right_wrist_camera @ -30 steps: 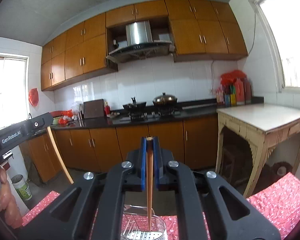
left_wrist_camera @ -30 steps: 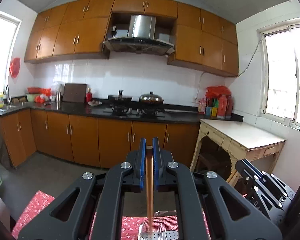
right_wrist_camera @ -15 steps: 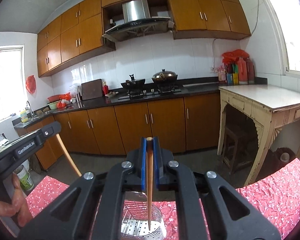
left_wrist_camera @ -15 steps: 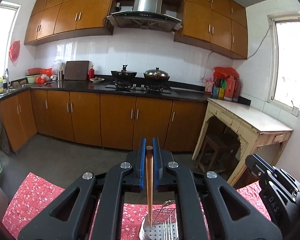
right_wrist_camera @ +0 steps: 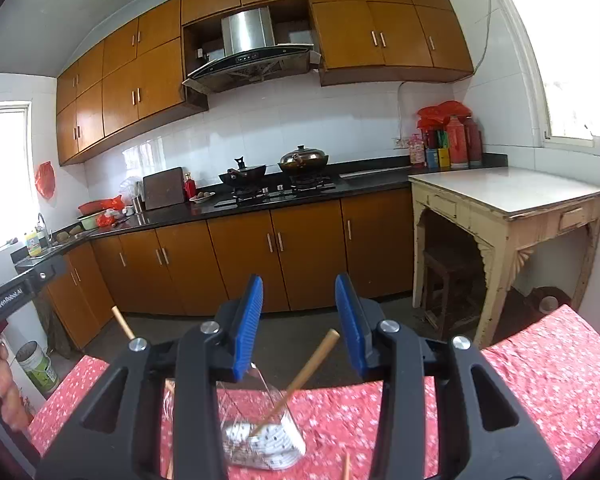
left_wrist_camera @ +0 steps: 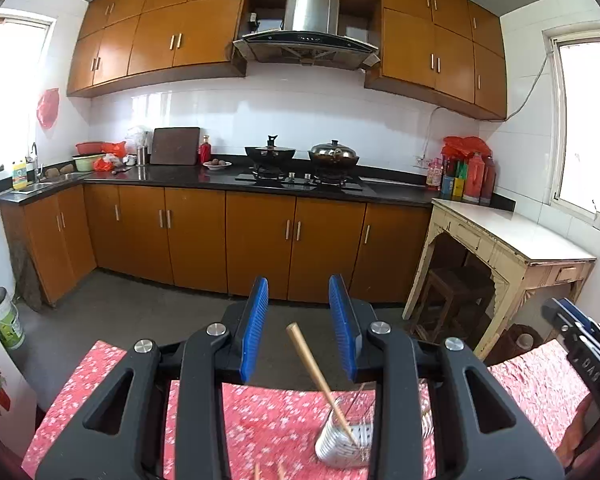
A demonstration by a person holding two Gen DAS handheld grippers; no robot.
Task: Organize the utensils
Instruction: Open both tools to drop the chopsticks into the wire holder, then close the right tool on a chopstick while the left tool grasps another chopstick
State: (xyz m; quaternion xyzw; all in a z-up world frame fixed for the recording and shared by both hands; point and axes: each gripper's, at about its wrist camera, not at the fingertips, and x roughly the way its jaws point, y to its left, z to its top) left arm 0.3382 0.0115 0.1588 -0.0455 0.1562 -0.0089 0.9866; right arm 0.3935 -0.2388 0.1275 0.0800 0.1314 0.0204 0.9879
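Both chopsticks now lean free in our holder; left gripper and right gripper fingers opening, nothing pinched, table edge near

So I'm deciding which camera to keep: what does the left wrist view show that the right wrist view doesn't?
Only the left wrist view shows the right gripper's body at its right edge. Only the right wrist view shows fingers of the person's hand and both chopsticks: one ahead, another further left. Both show open, opening jaws with a chopstick leaning loose in the metal utensil holder, and the red floral cloth.
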